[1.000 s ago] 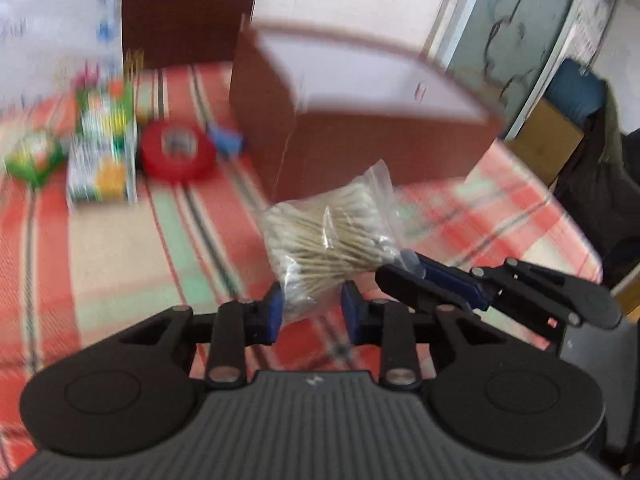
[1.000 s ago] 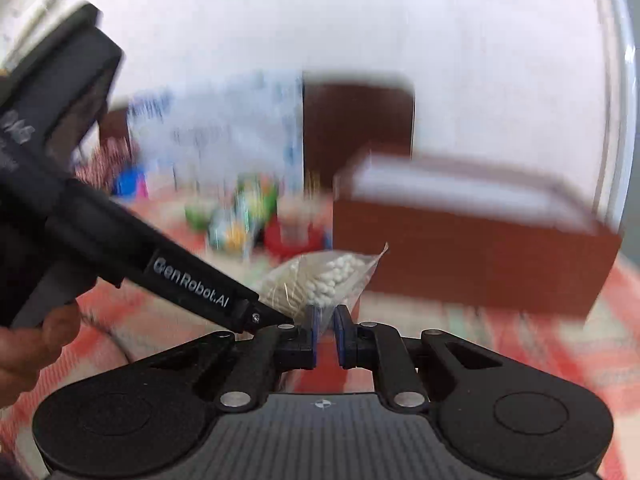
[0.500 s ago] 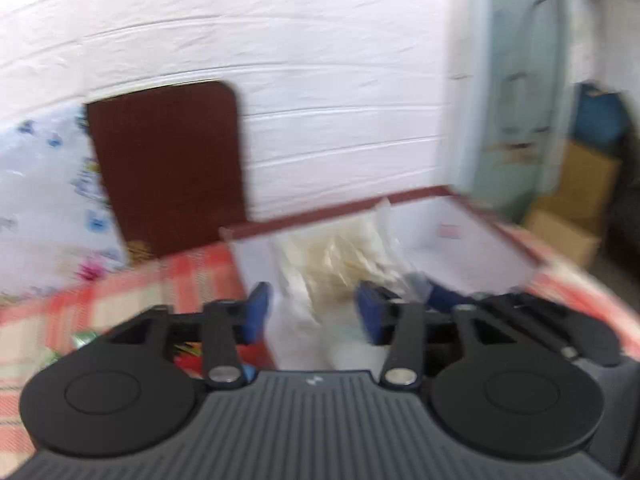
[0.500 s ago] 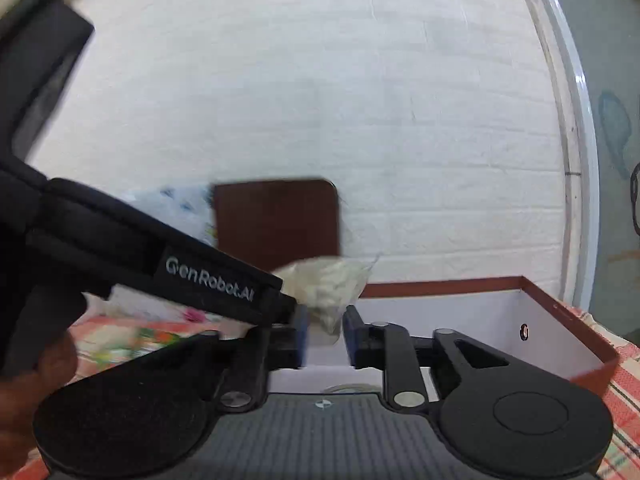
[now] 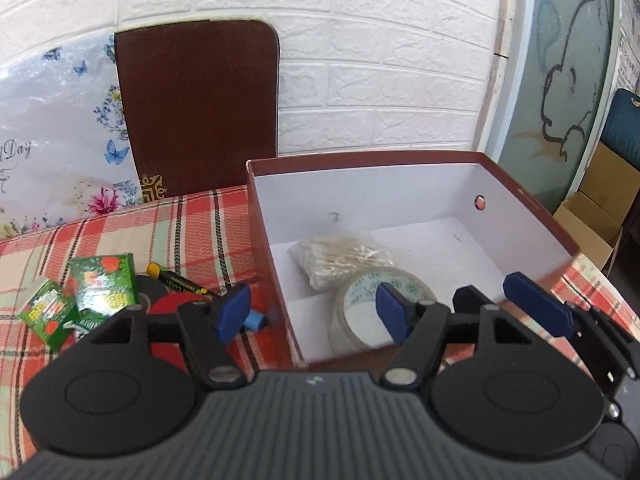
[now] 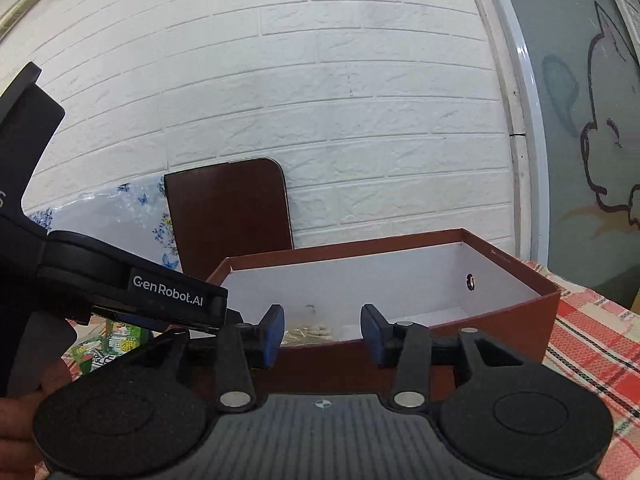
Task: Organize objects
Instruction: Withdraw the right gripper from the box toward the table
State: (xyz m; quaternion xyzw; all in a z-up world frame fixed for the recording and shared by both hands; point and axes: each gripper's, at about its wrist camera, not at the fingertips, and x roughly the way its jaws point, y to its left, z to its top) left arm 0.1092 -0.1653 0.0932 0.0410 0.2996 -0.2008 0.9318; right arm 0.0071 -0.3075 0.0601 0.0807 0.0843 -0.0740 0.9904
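Note:
A clear bag of cotton swabs lies flat on the white floor of the brown box, beside a roll of clear tape. My left gripper hovers over the box's near left corner. Its jaws are opening, with nothing between them. My right gripper hangs just outside the box's near wall, jaws opening and empty, with the swabs showing past them. One of its blue pads shows at the right of the left wrist view.
Left of the box on the checked cloth lie two green packets, a red tape roll, a black-and-yellow marker and a small blue item. A brown chair back and a white brick wall stand behind. Cardboard boxes sit far right.
A second ago both grippers were shut on the swab bag above the cloth. They carried it up over the box and opened, and the bag now lies inside.

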